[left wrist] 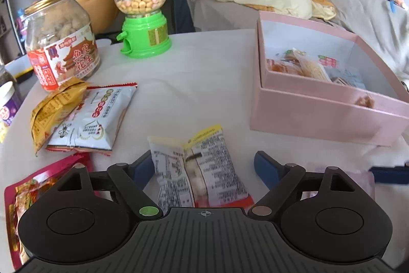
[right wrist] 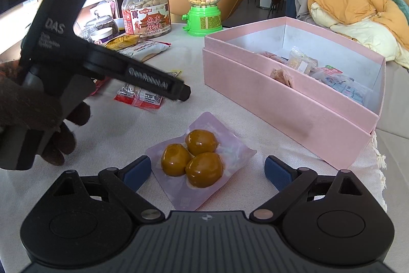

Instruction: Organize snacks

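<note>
Both pairs of blue-padded fingers are spread wide, gripping nothing. Left gripper [left wrist: 204,165] straddles a white printed snack packet [left wrist: 199,168] lying flat on the cloth-covered tabletop [left wrist: 179,83], pads not touching it. Right gripper [right wrist: 207,168] does the same over a pale purple vacuum pack of three brown eggs [right wrist: 200,161]. Off to the right sits the pink cardboard box [right wrist: 286,104], already holding several small wrapped snacks.

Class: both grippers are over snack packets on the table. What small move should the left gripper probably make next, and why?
Probably close the left gripper: its jaws stand open around the white packet without pressing it, and the pink box waits nearby.
</note>
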`<act>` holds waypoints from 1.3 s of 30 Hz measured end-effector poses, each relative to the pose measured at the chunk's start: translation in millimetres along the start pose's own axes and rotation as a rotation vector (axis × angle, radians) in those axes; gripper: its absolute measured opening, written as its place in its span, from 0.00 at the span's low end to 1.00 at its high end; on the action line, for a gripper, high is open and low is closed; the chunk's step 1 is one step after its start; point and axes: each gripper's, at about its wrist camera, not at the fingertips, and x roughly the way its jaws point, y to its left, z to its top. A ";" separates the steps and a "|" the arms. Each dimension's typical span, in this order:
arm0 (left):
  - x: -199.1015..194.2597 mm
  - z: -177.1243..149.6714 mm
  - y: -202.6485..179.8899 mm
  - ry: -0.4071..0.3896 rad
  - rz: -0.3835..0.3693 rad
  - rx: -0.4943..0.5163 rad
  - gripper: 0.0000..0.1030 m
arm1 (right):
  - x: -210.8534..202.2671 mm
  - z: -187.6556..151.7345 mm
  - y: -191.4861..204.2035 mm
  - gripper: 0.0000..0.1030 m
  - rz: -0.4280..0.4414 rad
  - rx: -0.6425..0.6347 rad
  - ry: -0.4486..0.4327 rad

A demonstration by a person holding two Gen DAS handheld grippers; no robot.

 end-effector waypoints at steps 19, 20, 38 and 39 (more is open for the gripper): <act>-53.3 -52.9 18.3 -0.067 -0.055 0.027 0.67 | -0.5 3.1 0.9 1.00 0.035 -0.082 0.091; -53.3 -52.9 18.7 -0.068 -0.057 0.026 0.67 | -2.9 1.9 -0.2 1.00 0.041 -0.088 0.101; -59.4 -62.8 16.6 -0.096 -0.051 0.042 0.68 | -31.6 -10.6 -18.9 0.95 -0.037 0.188 0.080; -59.3 -62.5 16.8 -0.094 -0.053 0.042 0.68 | -26.4 -6.8 -13.6 0.95 -0.037 0.197 0.075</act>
